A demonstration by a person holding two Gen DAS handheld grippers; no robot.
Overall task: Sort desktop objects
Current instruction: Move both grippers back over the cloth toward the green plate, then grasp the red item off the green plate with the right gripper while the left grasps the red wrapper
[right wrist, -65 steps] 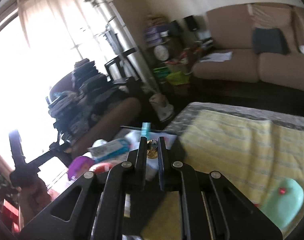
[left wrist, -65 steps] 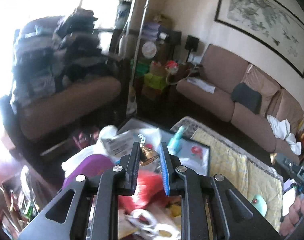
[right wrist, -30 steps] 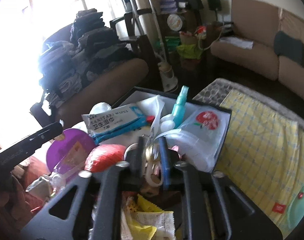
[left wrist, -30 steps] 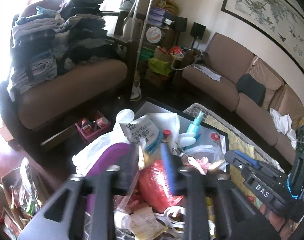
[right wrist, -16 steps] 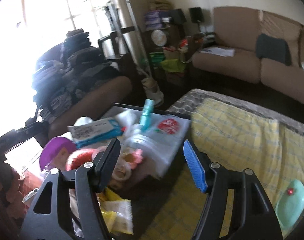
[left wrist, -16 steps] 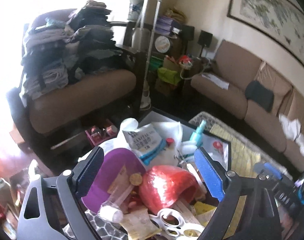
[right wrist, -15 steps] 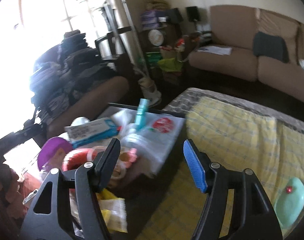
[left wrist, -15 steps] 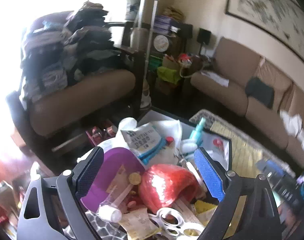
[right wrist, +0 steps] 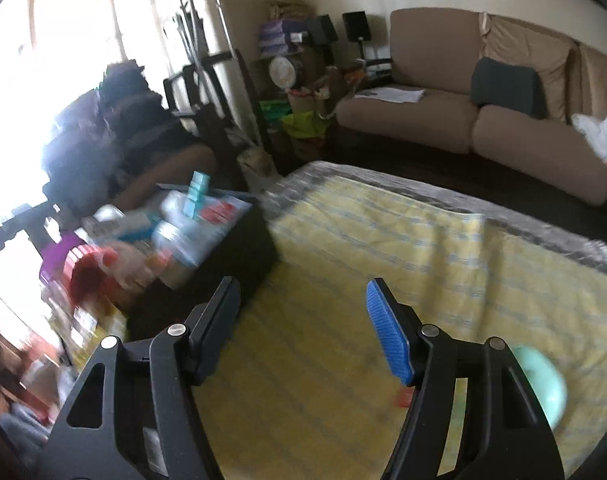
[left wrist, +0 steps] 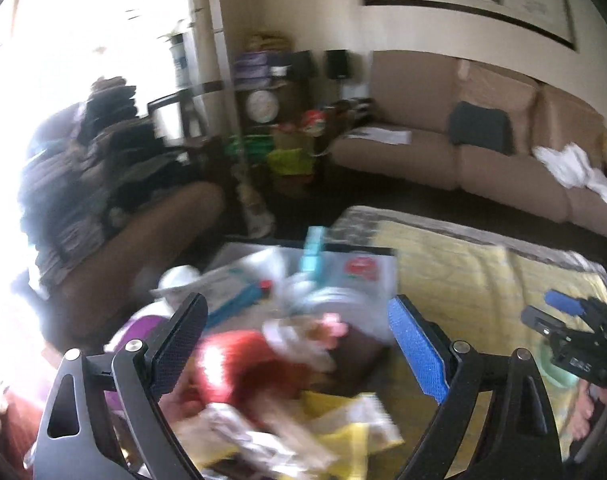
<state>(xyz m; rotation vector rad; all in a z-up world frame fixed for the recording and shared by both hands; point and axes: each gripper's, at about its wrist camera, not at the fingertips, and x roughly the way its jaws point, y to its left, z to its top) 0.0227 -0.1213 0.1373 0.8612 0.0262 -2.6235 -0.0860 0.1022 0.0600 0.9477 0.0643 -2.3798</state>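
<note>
Left wrist view: the left gripper (left wrist: 297, 344) gapes wide and empty above a blurred clutter box (left wrist: 385, 252), a red bundle (left wrist: 239, 364) just below its pads.

Right wrist view: the right gripper (right wrist: 301, 320) stands apart, empty, over yellow checked cloth (right wrist: 383, 248); the box lies left, a mint-green object (right wrist: 543, 376) at right.

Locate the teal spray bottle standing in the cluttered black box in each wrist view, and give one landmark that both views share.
Left wrist view: the teal spray bottle stands at centre, above the gap of the open left tool, at the box's far side.
Right wrist view: the bottle is left of centre, far up-left of the open right tool.
Shared landmark: the round white clock on the far shelf.
</note>
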